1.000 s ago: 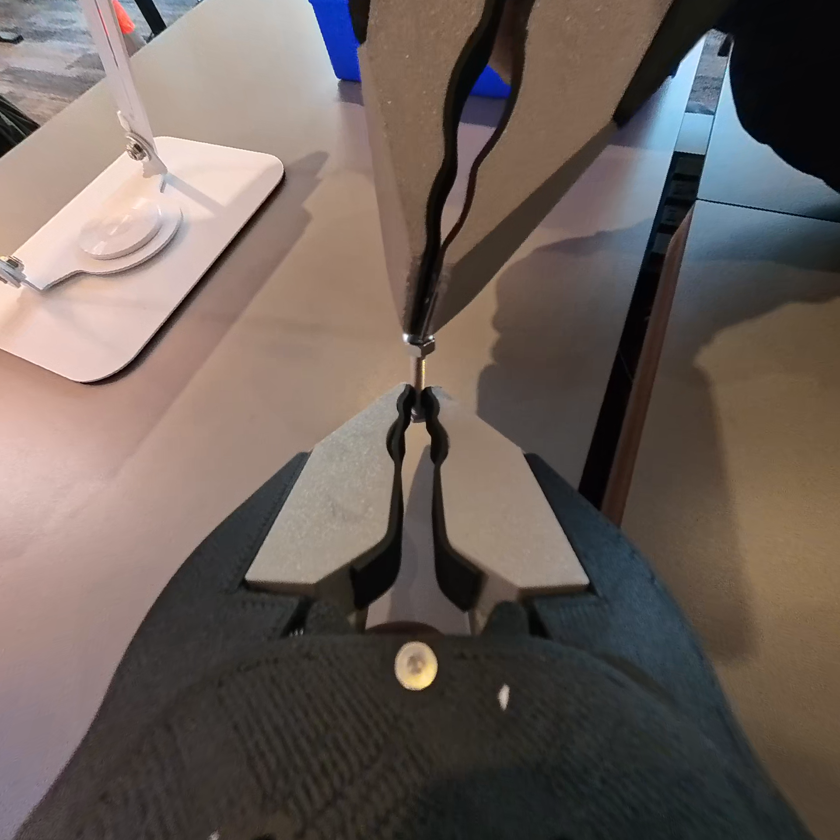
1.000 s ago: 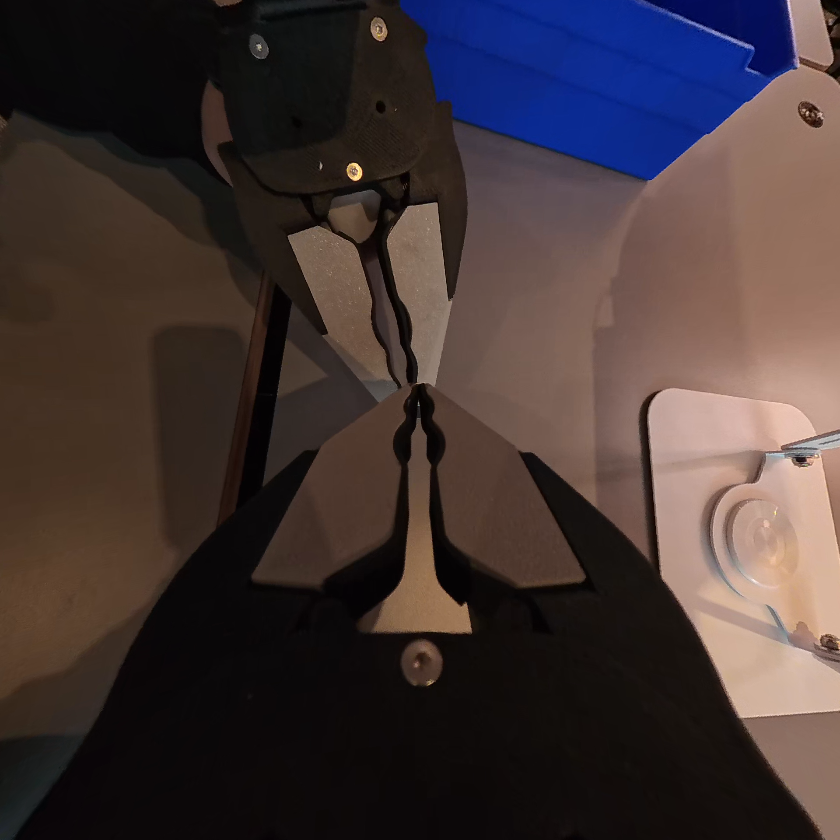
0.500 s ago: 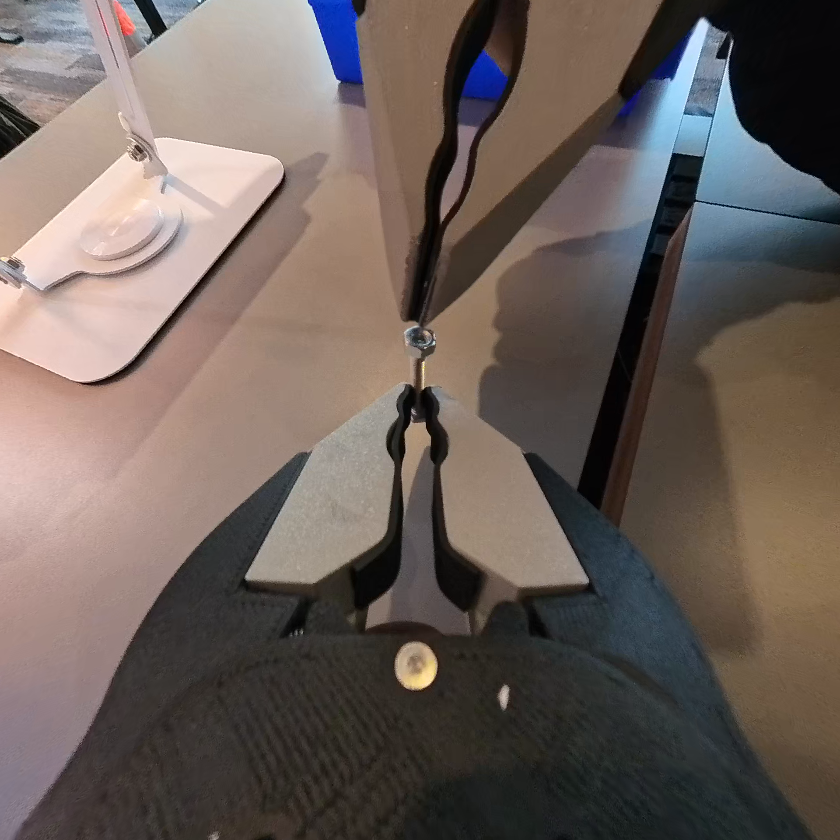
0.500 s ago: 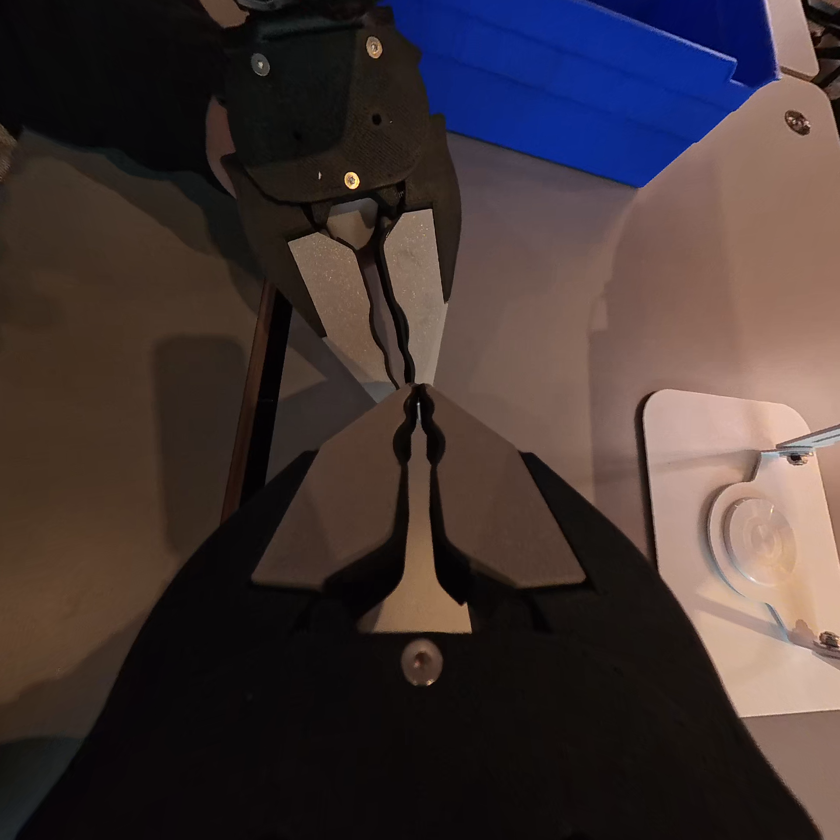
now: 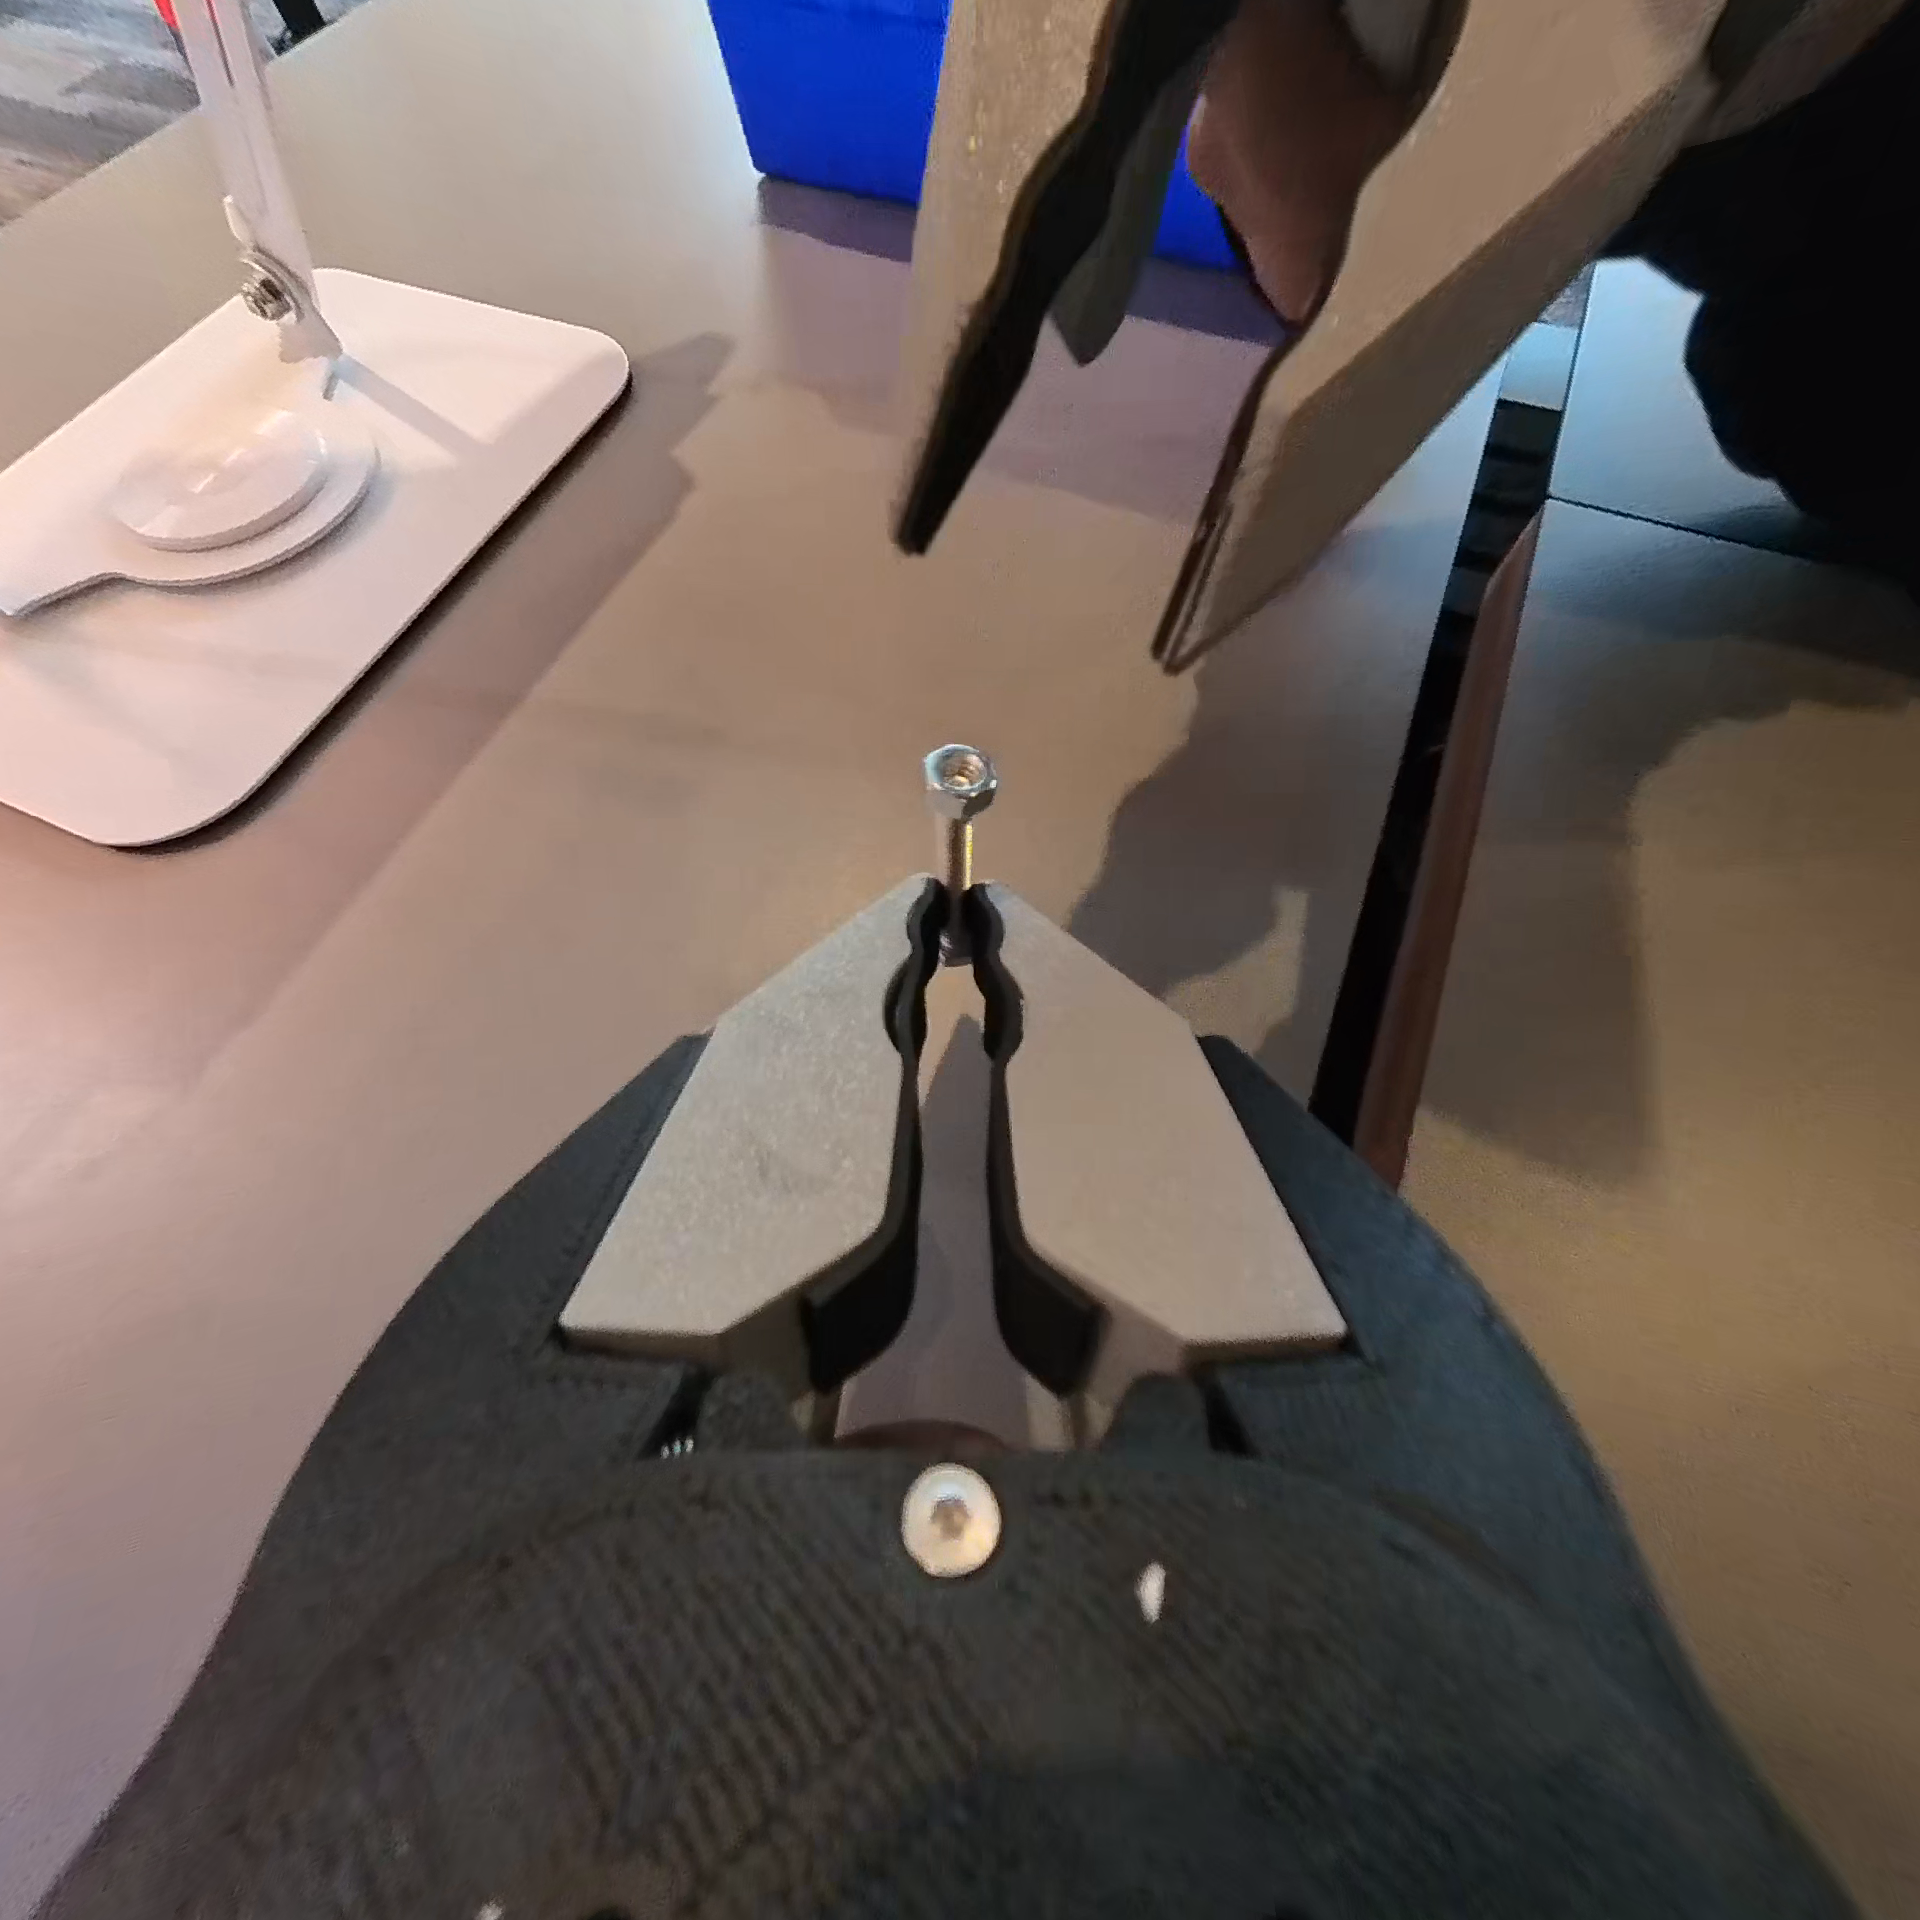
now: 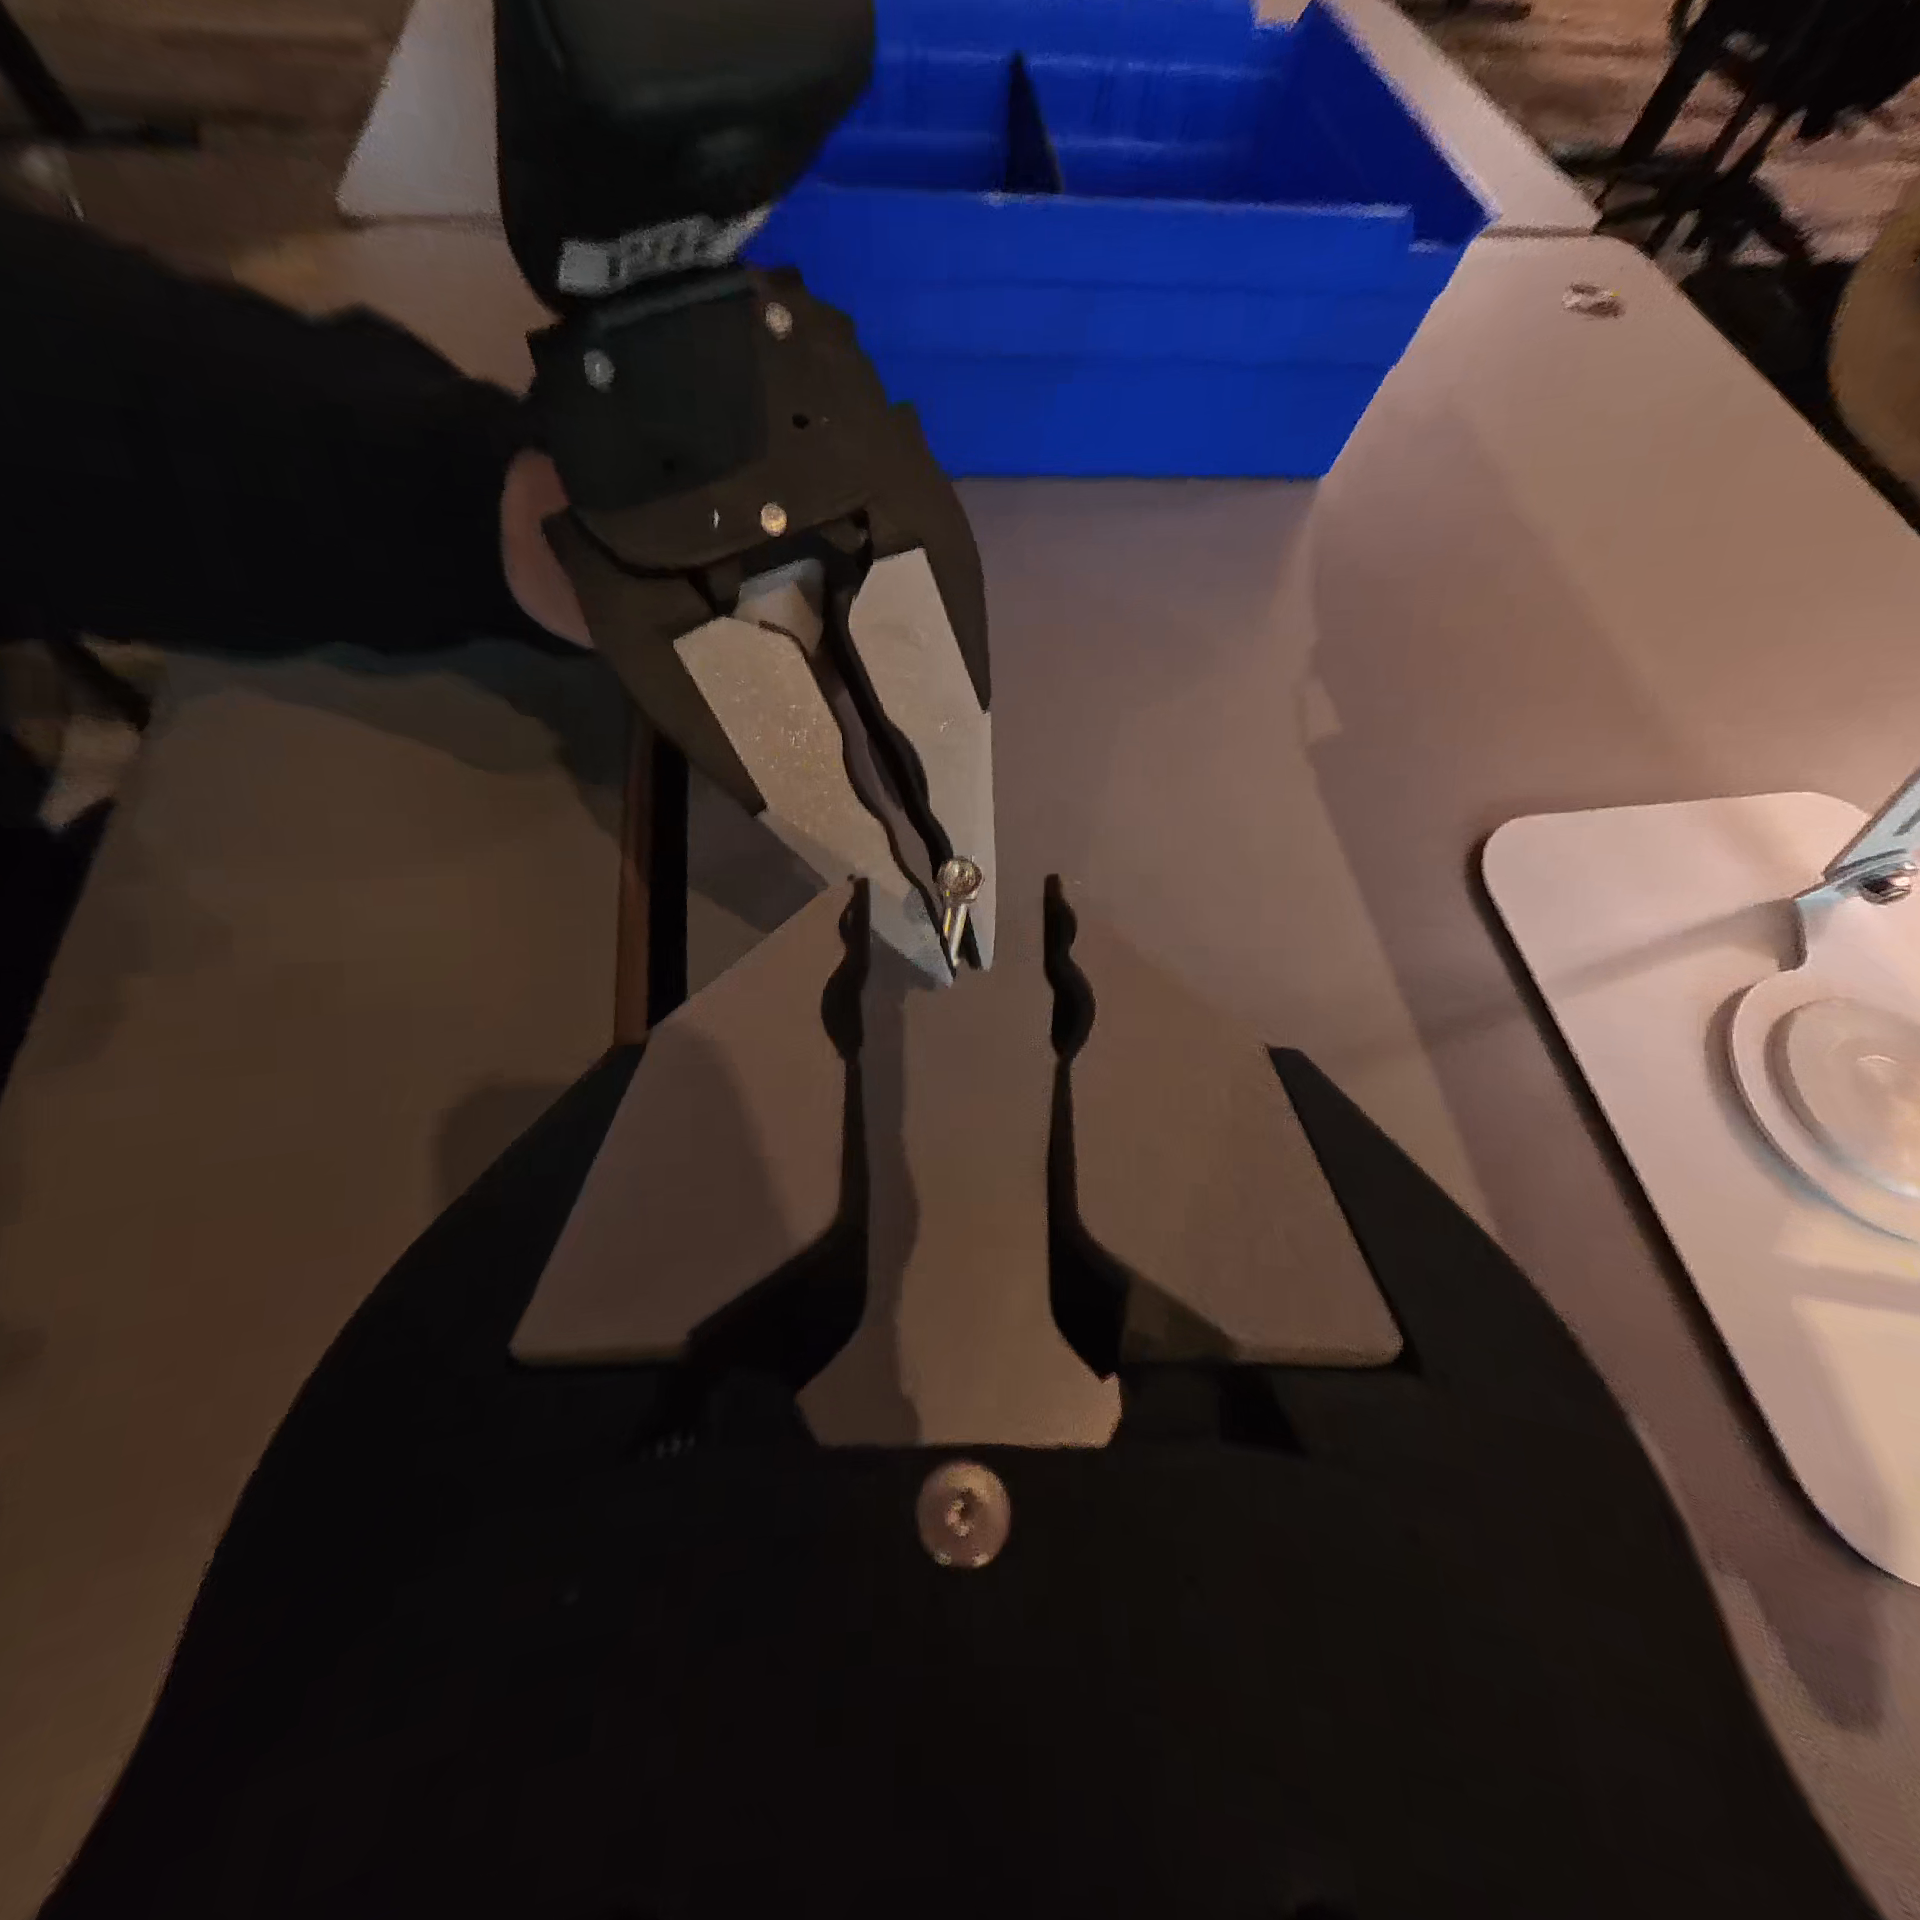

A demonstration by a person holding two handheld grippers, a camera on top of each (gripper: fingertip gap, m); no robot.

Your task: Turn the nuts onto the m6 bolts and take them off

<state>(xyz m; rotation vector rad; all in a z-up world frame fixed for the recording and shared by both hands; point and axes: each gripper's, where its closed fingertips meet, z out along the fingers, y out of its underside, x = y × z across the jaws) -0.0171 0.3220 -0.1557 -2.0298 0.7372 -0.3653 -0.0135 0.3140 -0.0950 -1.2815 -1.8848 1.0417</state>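
Note:
My left gripper is shut on a small silver bolt, which points forward from its tips. A silver hex nut sits on the bolt's far end. My right gripper is open and empty, a short way beyond and above the nut, and does not touch it. In the right wrist view my right gripper has its jaws spread wide. The left gripper points toward it with the bolt and nut in the gap between them.
A blue bin stands at the back of the grey table. A white stand base with an upright arm lies to the side, also in the right wrist view. A dark seam splits two tabletops. My hands' fingertips stand some 6 centimeters from each other.
My right gripper was shut on the nut at the bolt's end. It has opened, let go and drawn back. The nut stays on the bolt. The left gripper has held still.

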